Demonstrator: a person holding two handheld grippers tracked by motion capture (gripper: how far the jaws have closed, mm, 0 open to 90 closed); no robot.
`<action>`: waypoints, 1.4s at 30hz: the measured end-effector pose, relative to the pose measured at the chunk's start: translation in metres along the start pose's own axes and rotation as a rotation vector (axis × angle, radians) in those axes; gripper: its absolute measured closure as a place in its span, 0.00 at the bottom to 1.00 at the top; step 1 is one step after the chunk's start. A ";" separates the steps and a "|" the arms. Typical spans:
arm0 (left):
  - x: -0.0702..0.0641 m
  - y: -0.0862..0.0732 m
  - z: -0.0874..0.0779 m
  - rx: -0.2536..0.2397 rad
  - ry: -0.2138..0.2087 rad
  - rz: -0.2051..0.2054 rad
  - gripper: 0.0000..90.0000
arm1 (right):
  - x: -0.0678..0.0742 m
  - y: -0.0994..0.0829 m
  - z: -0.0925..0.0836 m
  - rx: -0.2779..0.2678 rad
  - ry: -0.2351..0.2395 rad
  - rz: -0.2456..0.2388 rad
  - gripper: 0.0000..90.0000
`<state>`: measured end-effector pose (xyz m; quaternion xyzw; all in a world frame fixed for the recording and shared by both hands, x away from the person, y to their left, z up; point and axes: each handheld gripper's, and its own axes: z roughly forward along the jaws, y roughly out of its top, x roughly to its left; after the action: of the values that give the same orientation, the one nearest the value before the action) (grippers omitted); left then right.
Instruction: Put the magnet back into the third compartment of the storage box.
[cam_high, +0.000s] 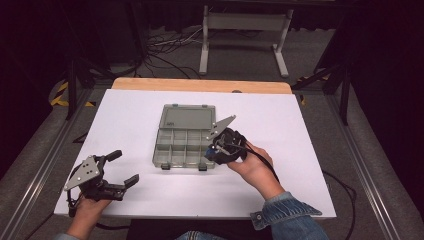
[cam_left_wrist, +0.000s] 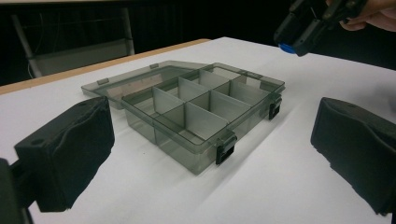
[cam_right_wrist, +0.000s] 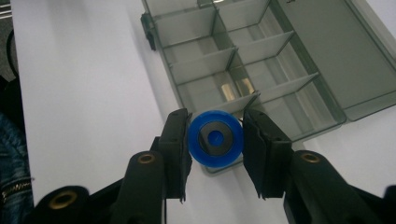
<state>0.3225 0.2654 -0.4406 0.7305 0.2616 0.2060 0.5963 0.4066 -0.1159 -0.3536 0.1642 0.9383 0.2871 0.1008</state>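
A smoky clear compartment box (cam_high: 182, 145) lies open in the middle of the white table, its lid (cam_high: 189, 119) folded flat toward the far side. The box (cam_left_wrist: 205, 112) shows several empty compartments. My right gripper (cam_high: 212, 151) hovers over the box's near right corner, shut on a round blue part (cam_right_wrist: 215, 138) with a dark centre. That blue part (cam_left_wrist: 285, 46) peeks out under the right gripper in the left gripper view. My left gripper (cam_high: 125, 167) stands open near the table's front left, well apart from the box, with nothing between its pads (cam_left_wrist: 70, 149).
The white table top (cam_high: 280, 125) has a wooden strip (cam_high: 200, 85) along its far edge. Beyond it stand a grey metal frame (cam_high: 245, 30) and loose cables (cam_high: 170, 45) on the floor. A denim sleeve (cam_high: 287, 212) comes in at the bottom right.
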 end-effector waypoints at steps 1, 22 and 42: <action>0.000 0.000 0.000 0.003 -0.001 0.001 0.00 | -0.002 0.002 0.001 -0.002 -0.001 0.005 0.69; 0.000 0.000 0.001 0.002 -0.002 0.003 0.00 | -0.038 0.027 0.017 -0.022 -0.021 0.047 0.69; 0.001 0.000 0.000 0.002 -0.003 0.001 0.00 | -0.060 0.036 0.038 -0.035 -0.042 0.088 0.69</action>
<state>0.3230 0.2657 -0.4404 0.7314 0.2605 0.2051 0.5960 0.4819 -0.0905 -0.3580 0.2094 0.9227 0.3042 0.1108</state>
